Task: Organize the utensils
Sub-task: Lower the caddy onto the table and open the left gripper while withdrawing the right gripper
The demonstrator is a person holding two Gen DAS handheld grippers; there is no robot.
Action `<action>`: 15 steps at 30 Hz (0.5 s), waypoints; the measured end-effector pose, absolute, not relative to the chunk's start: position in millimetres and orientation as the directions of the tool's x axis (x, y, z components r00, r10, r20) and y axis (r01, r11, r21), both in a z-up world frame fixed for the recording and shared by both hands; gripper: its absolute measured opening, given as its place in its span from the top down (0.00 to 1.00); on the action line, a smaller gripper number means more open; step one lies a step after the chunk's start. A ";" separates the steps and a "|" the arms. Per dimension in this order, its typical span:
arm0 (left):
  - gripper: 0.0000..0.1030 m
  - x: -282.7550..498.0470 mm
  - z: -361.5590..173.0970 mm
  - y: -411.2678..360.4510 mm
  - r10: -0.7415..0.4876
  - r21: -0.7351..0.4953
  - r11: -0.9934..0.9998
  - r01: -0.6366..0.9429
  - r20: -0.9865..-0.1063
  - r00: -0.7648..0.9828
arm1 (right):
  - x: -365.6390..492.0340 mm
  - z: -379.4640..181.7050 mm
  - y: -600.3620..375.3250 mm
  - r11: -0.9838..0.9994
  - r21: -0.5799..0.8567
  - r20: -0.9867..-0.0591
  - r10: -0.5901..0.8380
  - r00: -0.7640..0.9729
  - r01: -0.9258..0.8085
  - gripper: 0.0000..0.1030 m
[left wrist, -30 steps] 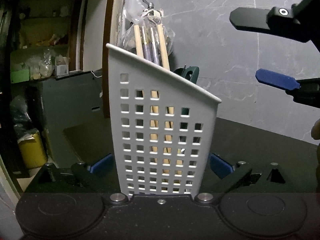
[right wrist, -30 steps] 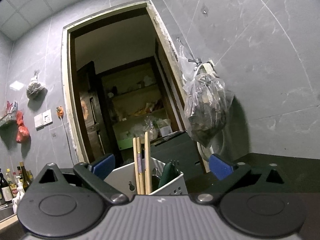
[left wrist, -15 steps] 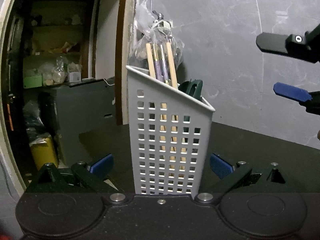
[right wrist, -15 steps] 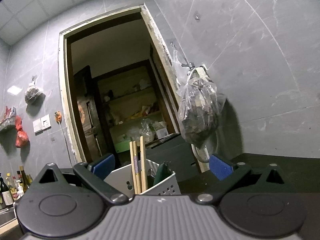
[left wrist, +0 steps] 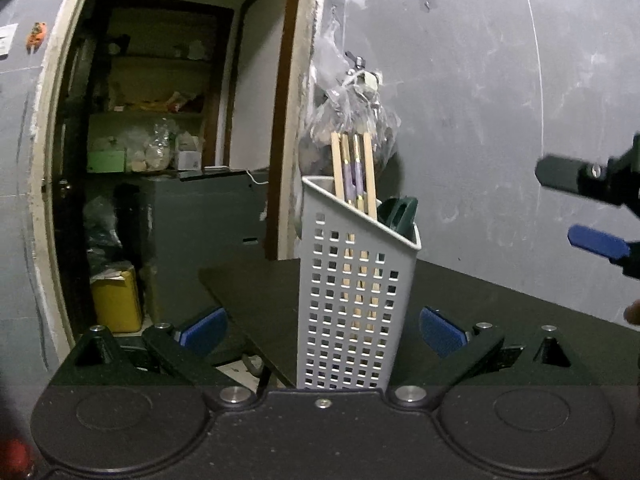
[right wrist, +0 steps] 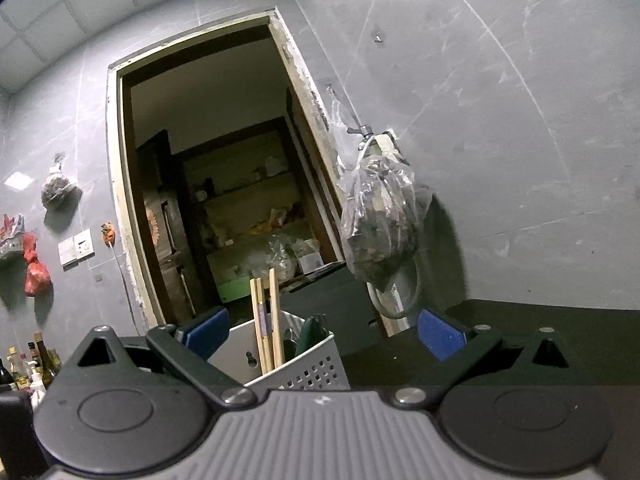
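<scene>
Left gripper (left wrist: 322, 330): blue-padded fingers spread wide, grey perforated plastic utensil caddy (left wrist: 352, 300) standing upright between them, clear of both pads. Caddy sits on the dark matte countertop (left wrist: 500, 312), sloped rim, square-hole grid wall. Inside: pale wooden chopsticks (left wrist: 370, 176) upright, dark green plastic utensil handle (left wrist: 398, 212) to their right. Right gripper (right wrist: 322, 334): fingers also spread, empty, held above the caddy and looking over its rim; in the left view it shows at the right edge. Clear plastic bag (right wrist: 380, 228) hangs on the grey tiled wall behind.
</scene>
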State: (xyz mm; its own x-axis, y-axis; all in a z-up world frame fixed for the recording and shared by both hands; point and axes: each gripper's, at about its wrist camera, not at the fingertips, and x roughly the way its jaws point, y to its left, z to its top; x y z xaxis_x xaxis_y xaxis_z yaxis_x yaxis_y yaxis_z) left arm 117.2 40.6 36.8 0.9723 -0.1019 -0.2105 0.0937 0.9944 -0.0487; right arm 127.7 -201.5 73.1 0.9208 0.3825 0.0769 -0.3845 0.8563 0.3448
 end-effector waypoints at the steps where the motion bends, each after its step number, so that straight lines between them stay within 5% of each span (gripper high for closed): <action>1: 0.01 113.3 38.1 40.5 -0.094 -0.052 0.995 0.085 -0.209 0.973 | 125.4 72.9 -202.4 0.859 0.347 0.073 0.375 0.924 -0.376 0.00; 15: 0.01 68.5 34.5 38.6 -0.029 -0.093 0.996 0.010 -0.210 0.977 | 85.4 61.3 -217.7 0.883 0.345 0.008 0.336 0.942 -0.318 0.00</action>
